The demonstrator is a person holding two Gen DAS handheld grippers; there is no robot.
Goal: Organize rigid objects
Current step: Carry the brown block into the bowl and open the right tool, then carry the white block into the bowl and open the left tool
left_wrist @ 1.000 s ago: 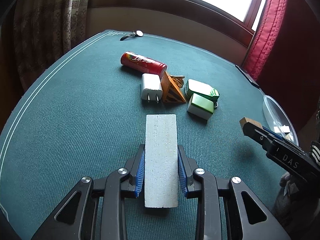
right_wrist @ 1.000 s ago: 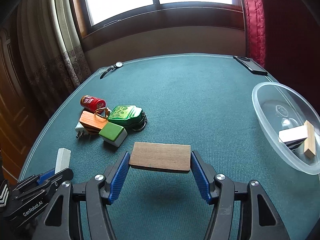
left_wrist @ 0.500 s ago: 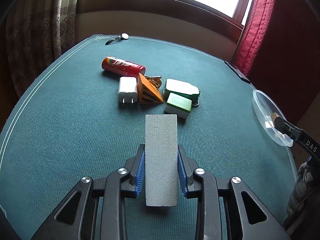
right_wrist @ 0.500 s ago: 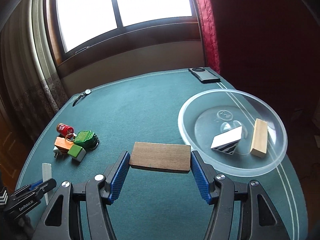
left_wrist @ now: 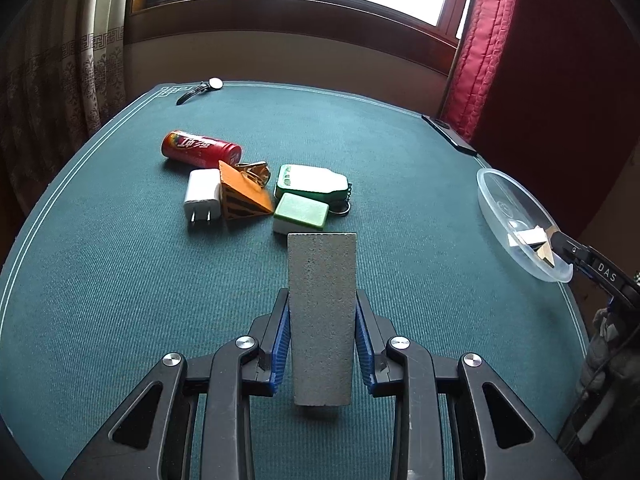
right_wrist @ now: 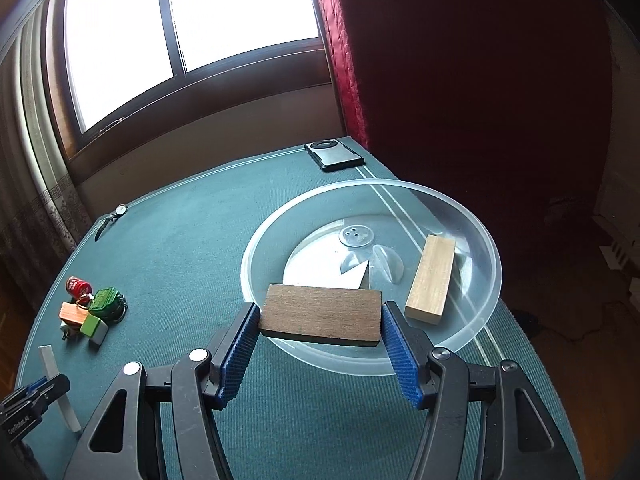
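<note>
With both tools loaded, this looks like the delivery step. The right gripper (right_wrist: 320, 322) is clamped on a brown slab (right_wrist: 320, 312) by its short ends, slab level and poised over the near rim of the clear bowl (right_wrist: 486, 248) just ahead. Inside, a pale wood block (right_wrist: 430, 280) lies ahead-right and a white wedge (right_wrist: 332, 276) sits just beyond the slab. Next move, I'd say: ease forward past the rim, then release into the open floor between those two. The left gripper (left_wrist: 322, 340) pinches a grey block (left_wrist: 322, 324), pointing at the pile (left_wrist: 256, 188) of remaining items just ahead of it; the bowl is off to its right. Plenty of bare green table (left_wrist: 120, 280) around; the bowl sits near the table's edge, so go gently.
</note>
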